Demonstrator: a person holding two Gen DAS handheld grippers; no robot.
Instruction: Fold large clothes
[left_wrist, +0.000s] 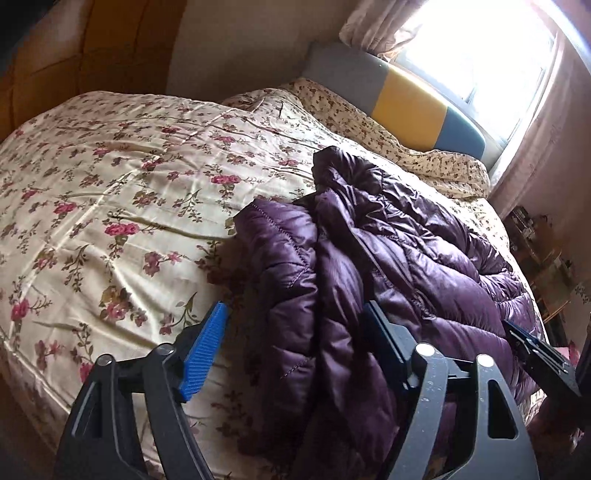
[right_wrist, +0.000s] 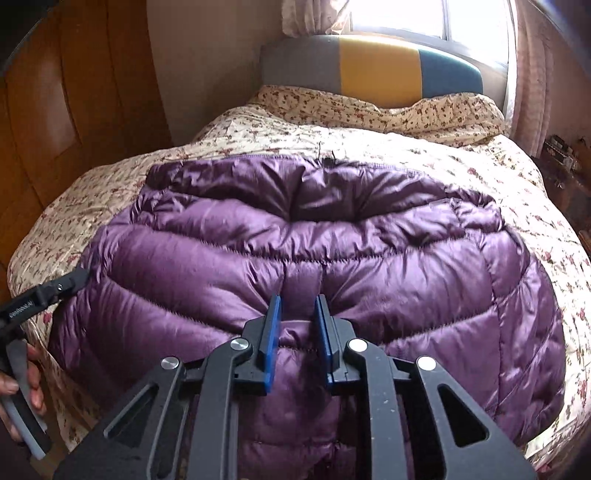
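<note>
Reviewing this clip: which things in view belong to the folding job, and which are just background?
In the job:
purple puffer jacket
right gripper, pinching a fold of it
left gripper, open at its edge

Just there:
floral bedspread
headboard
curtain
wooden wardrobe

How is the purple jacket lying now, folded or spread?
Partly folded: the purple jacket lies bunched on the bed, one side doubled over.

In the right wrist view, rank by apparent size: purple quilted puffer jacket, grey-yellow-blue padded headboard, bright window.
1. Purple quilted puffer jacket, though nearness to the camera inflates it.
2. Grey-yellow-blue padded headboard.
3. Bright window, partly cropped and curtained.
</note>
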